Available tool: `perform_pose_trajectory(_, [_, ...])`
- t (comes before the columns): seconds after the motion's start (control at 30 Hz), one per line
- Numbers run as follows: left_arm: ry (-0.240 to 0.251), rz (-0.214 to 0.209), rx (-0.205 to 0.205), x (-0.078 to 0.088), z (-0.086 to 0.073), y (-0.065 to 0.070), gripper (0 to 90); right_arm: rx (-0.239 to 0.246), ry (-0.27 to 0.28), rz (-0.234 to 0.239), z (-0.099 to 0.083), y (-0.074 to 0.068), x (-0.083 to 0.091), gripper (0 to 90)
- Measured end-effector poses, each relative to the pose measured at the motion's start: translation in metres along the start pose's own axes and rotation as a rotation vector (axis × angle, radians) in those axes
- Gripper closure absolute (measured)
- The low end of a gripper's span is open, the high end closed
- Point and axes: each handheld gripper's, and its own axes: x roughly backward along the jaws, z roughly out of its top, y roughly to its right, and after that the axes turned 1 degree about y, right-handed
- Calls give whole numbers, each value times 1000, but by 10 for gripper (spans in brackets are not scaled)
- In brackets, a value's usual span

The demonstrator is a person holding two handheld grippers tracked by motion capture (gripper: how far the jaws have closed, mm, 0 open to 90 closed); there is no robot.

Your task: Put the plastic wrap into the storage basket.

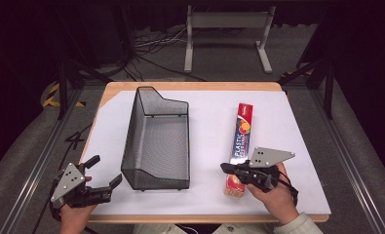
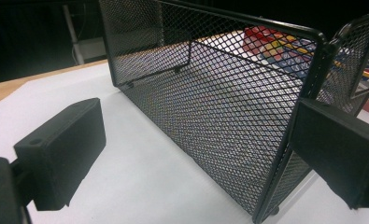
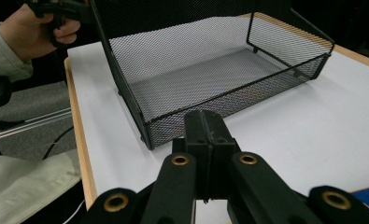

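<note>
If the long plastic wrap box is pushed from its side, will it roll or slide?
The plastic wrap box looks square-edged and lies flat on the white sheet, so it would probably slide, not roll. Being long and narrow, it may swivel if pushed near one end. It is likely light cardboard, so hard squeezing might dent it.

Black wire-mesh basket (image 1: pixel 156 141) (matt metal) on smooth white paper sheet (image 1: pixel 297 146), glossy box (image 1: pixel 240 141) beside.

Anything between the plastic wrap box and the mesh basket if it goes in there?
Nothing visible. Bare white table cover lies between the plastic wrap box and the mesh basket. The basket looks empty, open on top. Right gripper, jaws shut, sits over the box's near end.
</note>
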Motion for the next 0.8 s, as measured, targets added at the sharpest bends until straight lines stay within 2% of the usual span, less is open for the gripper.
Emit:
perform_pose_trajectory(0.13, [0, -1, 1, 0, 0, 0, 47, 5, -46, -19, -7, 0, -9, 900])
perform_pose_trajectory(0.3, [1, -2, 0, 0, 0, 0, 47, 23, -110, -70, -16, -3, -18, 900])
perform_pose_trajectory(0.4, [0, -2, -1, 0, 0, 0, 47, 23, -134, -63, -22, -6, -24, 900])
perform_pose_trajectory(0.57, [4, -2, 0, 0, 0, 0, 48, 30, -167, -79, -27, -8, -30, 900])
perform_pose_trajectory(0.7, [5, -1, 0, 0, 0, 0, 47, 54, -236, -111, -31, -12, -37, 900])
perform_pose_trajectory(0.8, [4, -1, 0, 0, 0, 0, 47, 53, -266, -112, -32, -15, -41, 900])
